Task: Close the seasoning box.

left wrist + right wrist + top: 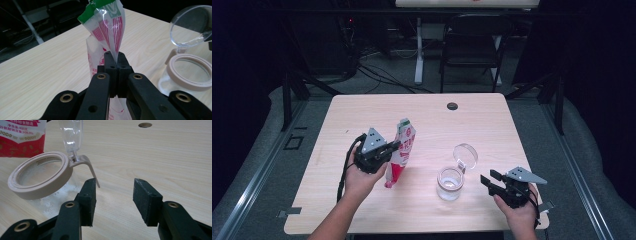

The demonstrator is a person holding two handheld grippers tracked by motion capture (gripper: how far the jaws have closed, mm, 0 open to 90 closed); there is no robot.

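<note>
The left tongs [393, 146] are clamped on the upper part of a red-and-white food pouch [401, 152], pinching the crumpled plastic just below its green top edge; in the left gripper view the jaws sit tight together on the film [110, 32]. The pouch stands nearly upright, leaning a little, its bottom resting on the wooden surface [362, 115] left of centre. To its right, near but apart, stands a clear glass jar [449, 183] with a beige rim and its clear hinged lid [465, 154] flipped open and standing up behind the mouth — some white powder seems to lie at the bottom. The right tongs [486, 180] hover just beside the jar on its right, jaws apart and holding nothing; in the right gripper view the jar's beige rim [37, 173] sits just ahead of the left jaw.

I judge the step in hand to be readying a pour from pouch to jar. The next move likely calls for the right tongs to steady the jar while the left lifts and tips the pouch over the open mouth — slowly, since the thin film may slip or fold
</note>
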